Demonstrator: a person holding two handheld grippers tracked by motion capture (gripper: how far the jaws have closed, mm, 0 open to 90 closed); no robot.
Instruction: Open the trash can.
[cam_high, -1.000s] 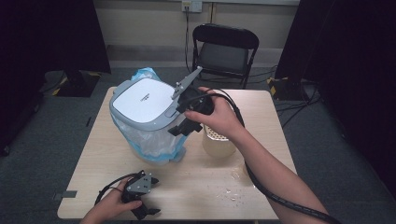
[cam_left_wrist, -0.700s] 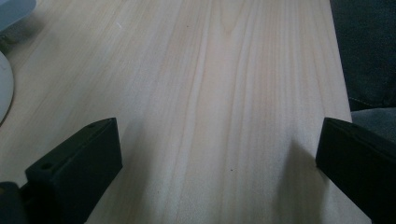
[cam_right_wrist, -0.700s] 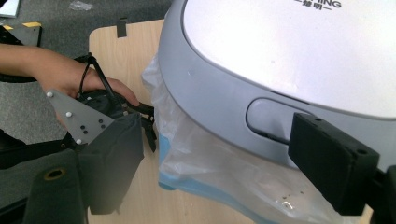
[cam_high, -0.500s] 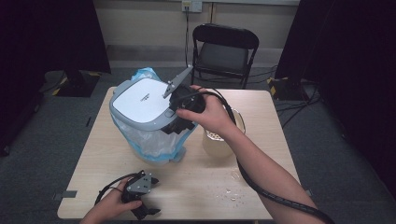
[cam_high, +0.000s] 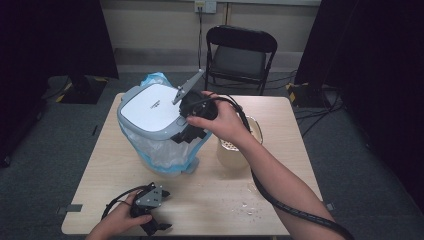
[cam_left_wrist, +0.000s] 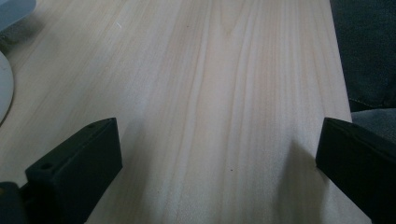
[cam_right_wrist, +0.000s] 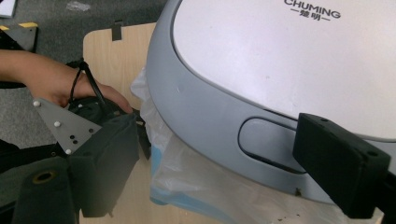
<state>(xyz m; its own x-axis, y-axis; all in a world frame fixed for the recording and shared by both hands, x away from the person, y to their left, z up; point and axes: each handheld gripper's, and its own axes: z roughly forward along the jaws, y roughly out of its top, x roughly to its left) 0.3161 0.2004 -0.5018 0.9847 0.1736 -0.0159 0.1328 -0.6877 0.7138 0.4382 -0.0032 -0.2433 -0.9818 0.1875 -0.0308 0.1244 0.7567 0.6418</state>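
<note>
Inspecting lid: we find bin (cam_high: 150, 117) shut, bag fitted | right gripper (cam_right_wrist: 219, 154) jaws just opened, empty, astride lid button (cam_right_wrist: 268, 144) | left gripper (cam_left_wrist: 217, 154) wide, empty, idle on table (cam_left_wrist: 224, 70)

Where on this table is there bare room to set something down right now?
Bare wood runs along the near edge of the table, between the left gripper and the crumbs; another strip lies left of the bin. It is crowded mid-table, where the right gripper, jaws just opened, hangs at the bin's front beside the beige container.
</note>
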